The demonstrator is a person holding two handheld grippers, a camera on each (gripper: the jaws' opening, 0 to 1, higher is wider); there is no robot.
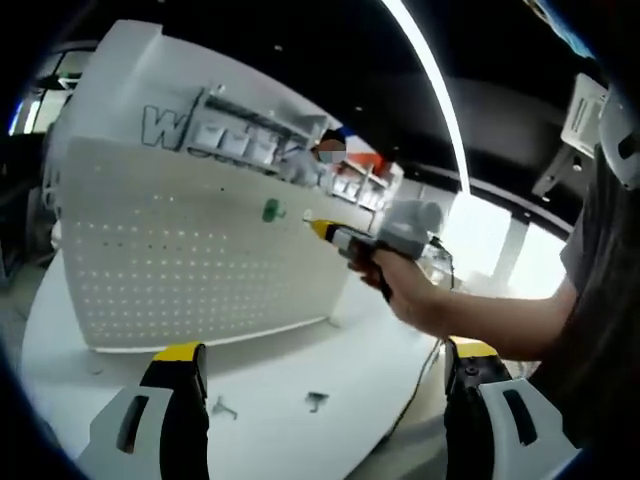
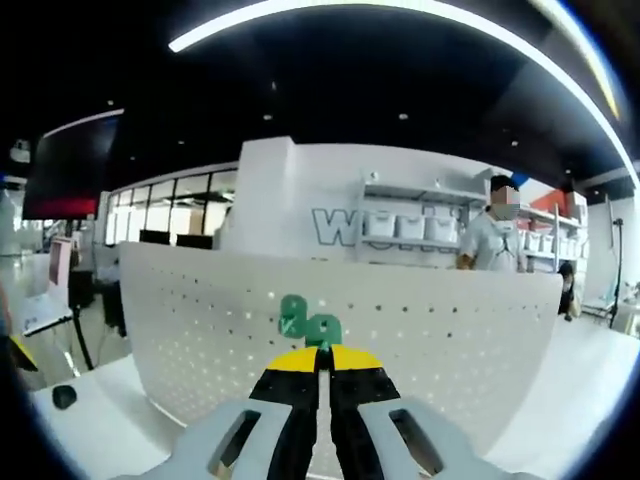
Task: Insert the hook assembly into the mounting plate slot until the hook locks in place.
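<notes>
A white pegboard mounting plate (image 1: 190,265) stands upright on a round white table (image 1: 290,370). One green hook (image 1: 272,210) sits on its face. A hand brings my right gripper (image 1: 318,229) in from the right, its yellow tips close to the board and just right of that hook. In the right gripper view the right gripper (image 2: 321,358) has its jaws together on a small green hook piece (image 2: 323,329). The plate (image 2: 200,340) lies straight ahead, with another green part (image 2: 292,314) on it beside the held piece. My left gripper (image 1: 325,385) hangs open over the table in front of the plate.
Two small metal parts (image 1: 316,401) (image 1: 222,408) lie on the table near the left gripper's jaws. A cable (image 1: 425,375) runs down past the table's right edge. A person's forearm (image 1: 490,315) crosses from the right. A dark round object (image 2: 63,396) sits at the table's left. A person (image 2: 490,240) stands behind the plate.
</notes>
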